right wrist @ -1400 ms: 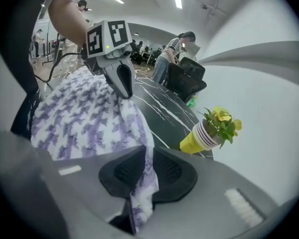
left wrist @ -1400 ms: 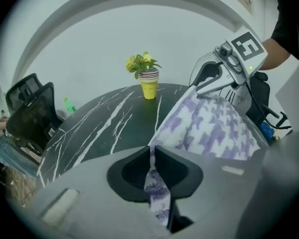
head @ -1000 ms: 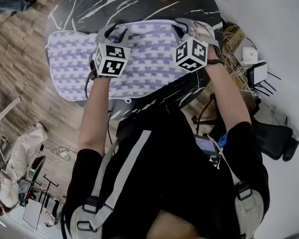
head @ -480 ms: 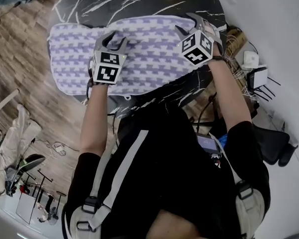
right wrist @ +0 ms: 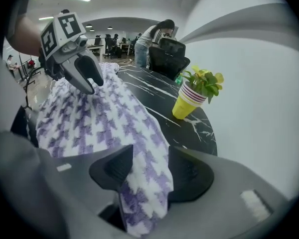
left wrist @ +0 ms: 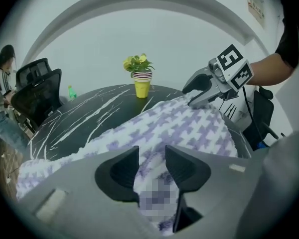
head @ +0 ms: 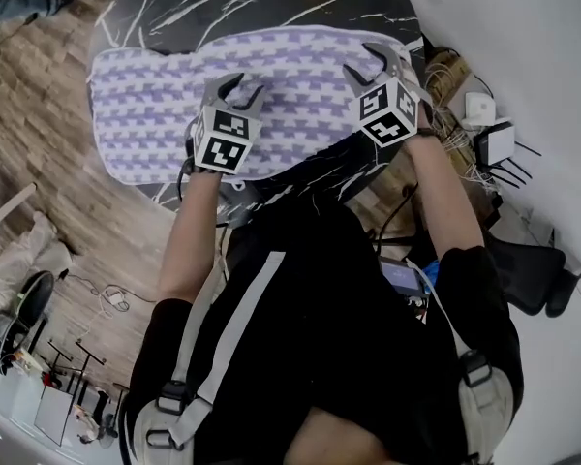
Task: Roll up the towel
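Sprawling across marble table (head: 174, 13), purple-check towel (head: 145, 95)

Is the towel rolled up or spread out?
Spread out: the towel lies flat across the black marble table, with no rolled part visible.

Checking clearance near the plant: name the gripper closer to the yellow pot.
The right gripper: it is at the towel's right end, the yellow pot just beyond. The left gripper is over the towel's middle, farther away.
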Demonstrator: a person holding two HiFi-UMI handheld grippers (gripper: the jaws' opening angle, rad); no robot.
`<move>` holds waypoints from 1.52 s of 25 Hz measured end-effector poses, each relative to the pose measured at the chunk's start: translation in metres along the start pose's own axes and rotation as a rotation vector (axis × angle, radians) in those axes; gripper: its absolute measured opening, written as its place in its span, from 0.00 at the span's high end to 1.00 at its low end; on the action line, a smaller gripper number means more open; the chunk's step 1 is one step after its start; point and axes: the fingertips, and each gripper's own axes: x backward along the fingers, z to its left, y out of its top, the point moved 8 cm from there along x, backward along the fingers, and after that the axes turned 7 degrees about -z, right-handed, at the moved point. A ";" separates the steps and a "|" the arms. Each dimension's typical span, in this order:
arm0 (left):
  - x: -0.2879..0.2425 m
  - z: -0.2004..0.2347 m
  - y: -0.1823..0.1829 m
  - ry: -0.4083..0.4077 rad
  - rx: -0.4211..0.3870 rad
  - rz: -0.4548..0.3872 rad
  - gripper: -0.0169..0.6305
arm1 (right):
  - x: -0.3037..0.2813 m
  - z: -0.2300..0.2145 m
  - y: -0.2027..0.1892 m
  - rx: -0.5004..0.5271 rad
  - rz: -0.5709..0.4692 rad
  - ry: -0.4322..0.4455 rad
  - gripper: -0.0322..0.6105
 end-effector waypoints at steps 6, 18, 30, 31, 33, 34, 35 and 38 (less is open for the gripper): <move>0.011 -0.058 -0.001 -0.106 -0.020 -0.020 0.70 | 0.059 0.025 -0.030 -0.042 -0.049 -0.028 0.61; 0.002 -0.170 -0.015 -0.269 -0.140 0.048 0.71 | 0.102 0.087 -0.097 0.009 -0.011 0.077 0.61; -0.011 -0.183 -0.038 -0.178 -0.193 0.133 0.68 | 0.062 0.076 -0.103 0.340 0.069 0.108 0.82; -0.011 -0.180 -0.037 -0.175 -0.180 0.129 0.74 | 0.062 0.074 -0.100 0.343 0.061 0.112 0.88; -0.008 -0.172 -0.033 -0.176 -0.144 0.116 0.83 | 0.062 0.068 -0.090 0.341 0.035 0.121 0.91; -0.005 -0.168 -0.030 -0.177 -0.123 0.106 0.85 | 0.063 0.066 -0.083 0.341 0.020 0.120 0.91; -0.002 -0.163 -0.028 -0.179 -0.100 0.094 0.88 | 0.063 0.063 -0.075 0.343 0.004 0.117 0.91; 0.011 -0.144 -0.026 -0.187 -0.006 0.058 0.89 | 0.058 0.057 -0.046 0.360 -0.045 0.108 0.91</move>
